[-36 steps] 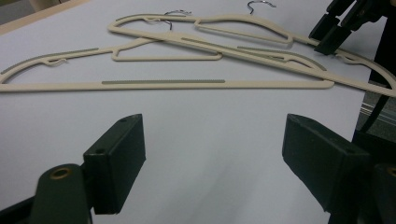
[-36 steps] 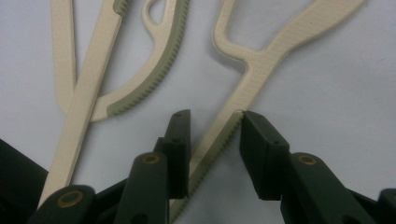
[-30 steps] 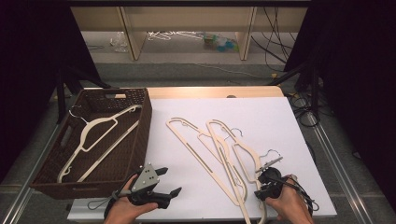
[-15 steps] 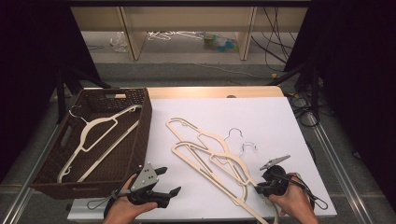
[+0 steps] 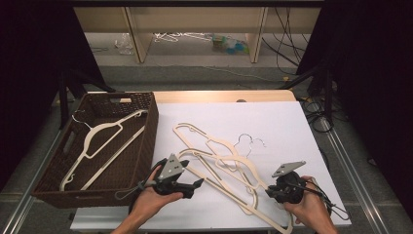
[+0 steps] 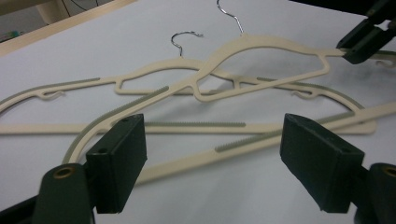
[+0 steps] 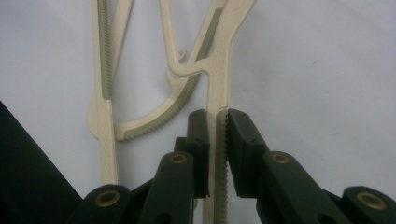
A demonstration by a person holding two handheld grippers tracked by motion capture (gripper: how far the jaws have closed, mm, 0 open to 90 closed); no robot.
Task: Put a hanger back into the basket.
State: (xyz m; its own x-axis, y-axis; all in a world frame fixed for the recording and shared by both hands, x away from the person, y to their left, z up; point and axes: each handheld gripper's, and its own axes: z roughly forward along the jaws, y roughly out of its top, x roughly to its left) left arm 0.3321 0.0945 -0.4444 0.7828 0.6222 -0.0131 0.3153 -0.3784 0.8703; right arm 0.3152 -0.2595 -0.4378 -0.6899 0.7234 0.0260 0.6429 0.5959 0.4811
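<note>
Sitting at far left on the tabletop [image 5: 292, 122], a dark brown wicker basket [image 5: 146, 141] holds 1 cream hanger [image 5: 104, 141] w/ a metal hook, lying flat inside. No brand, label or writing readable anywhere.

Next right, near the front edge, the person's left hand [image 5: 151, 197] holds the left tongs [image 5: 200, 183], pointing right toward the hanger pile on the white sheet. In the left gripper view these tongs [image 6: 210, 154] are spread wide, nothing between the jaws, just short of the nearest bars.

Centre: approx 3 cream hangers [image 5: 219, 161] overlap in a loose pile, grey ribbed strips on shoulders and bars; 2 wire hooks [image 5: 248, 142] show at the pile's right. Exact count hard to tell, too tangled.

Right: the right hand [image 5: 309, 207] holds the right tongs [image 5: 269, 191] at the pile's near-right end. In the right gripper view the tongs [image 7: 217, 135] are narrowed onto the ribbed bar of 1 hanger [image 7: 219, 70], pads touching both sides. The left gripper view shows that same clamp at top right, gripping the tip of the top hanger [image 6: 261, 51].
</note>
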